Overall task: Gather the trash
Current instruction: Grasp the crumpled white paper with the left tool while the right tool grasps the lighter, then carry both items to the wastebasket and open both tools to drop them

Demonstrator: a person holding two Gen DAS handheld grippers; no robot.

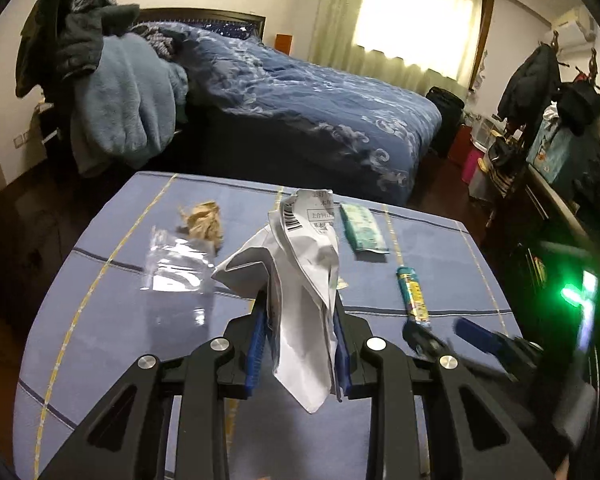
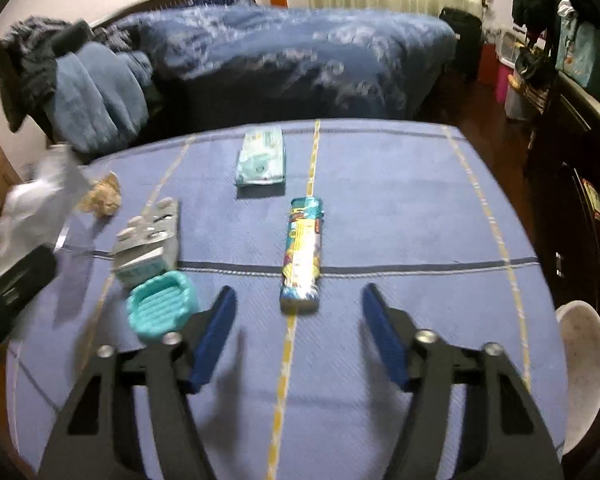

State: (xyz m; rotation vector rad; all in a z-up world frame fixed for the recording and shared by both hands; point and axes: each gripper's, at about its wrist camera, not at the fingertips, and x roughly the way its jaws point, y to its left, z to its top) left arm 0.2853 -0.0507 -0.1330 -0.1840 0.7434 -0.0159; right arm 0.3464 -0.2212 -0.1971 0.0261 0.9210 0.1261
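Crumpled white printed paper (image 1: 300, 280), upright in gripper (image 1: 300, 308)

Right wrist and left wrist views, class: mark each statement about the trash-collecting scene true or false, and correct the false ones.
1. The left gripper holds crumpled white paper. True.
2. The right gripper is clamped on the snack tube. False: its jaws are open, with the tube lying on the table ahead of them.
3. A teal soap dish sits on the table. True.
4. The tissue pack lies on the bed. False: it lies on the table.
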